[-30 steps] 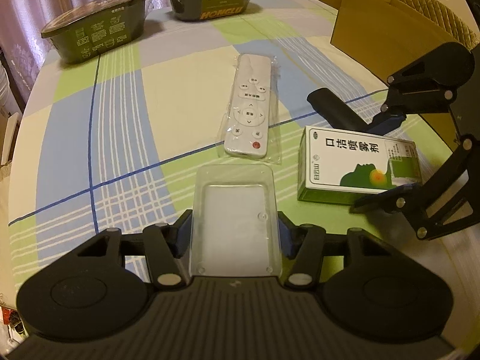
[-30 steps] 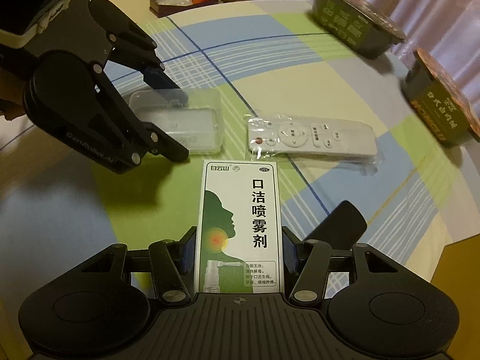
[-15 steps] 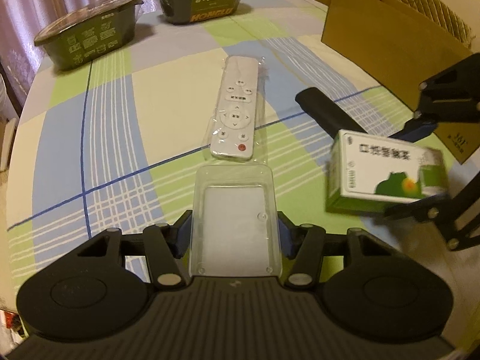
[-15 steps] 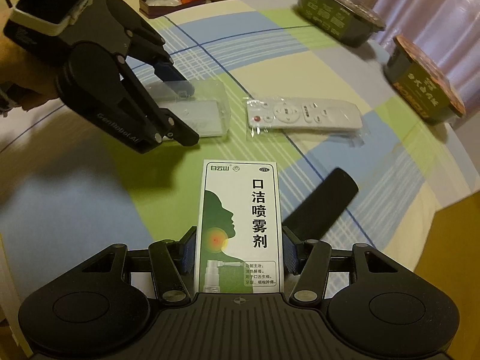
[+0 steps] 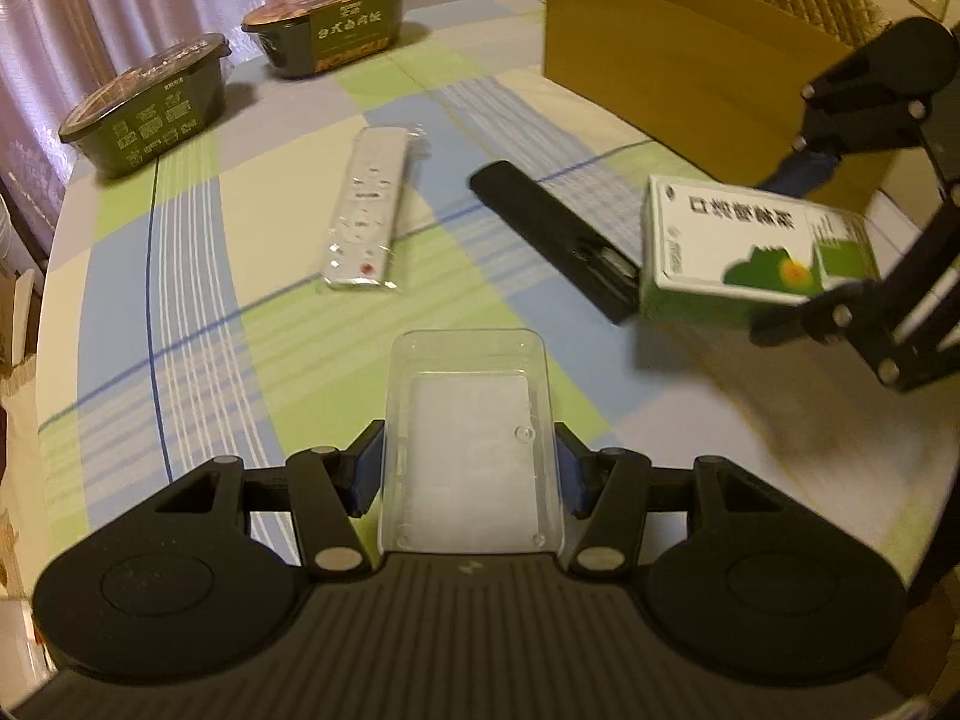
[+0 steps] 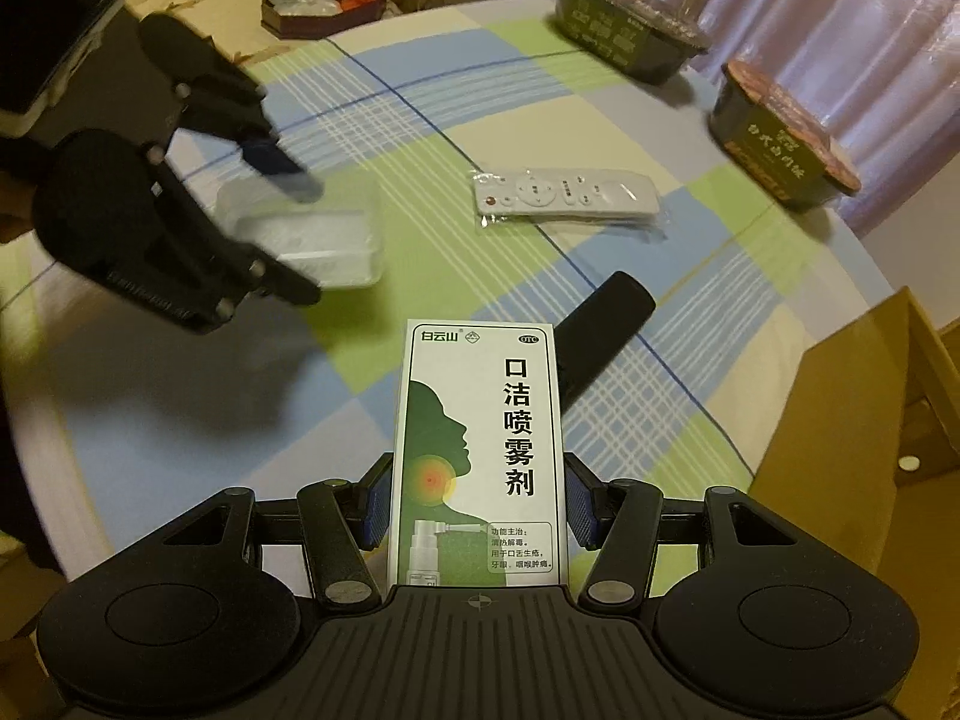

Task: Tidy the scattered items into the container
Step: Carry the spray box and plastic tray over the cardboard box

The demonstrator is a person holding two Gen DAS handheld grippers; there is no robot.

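Left tongs clamped on clear tray; right tongs clamped on spray box.

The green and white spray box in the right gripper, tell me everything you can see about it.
The spray box is a flat rectangular carton, apparently cardboard, white-bordered with a green front panel showing a dark head profile with a red-orange glow at the throat, a spray bottle picture and black Chinese lettering. It looks closed and undamaged. The right gripper holds it by its long sides near the rear end, fingers pressed against the edges. It is lifted off the tablecloth, partly hiding the black remote, touching nothing else.
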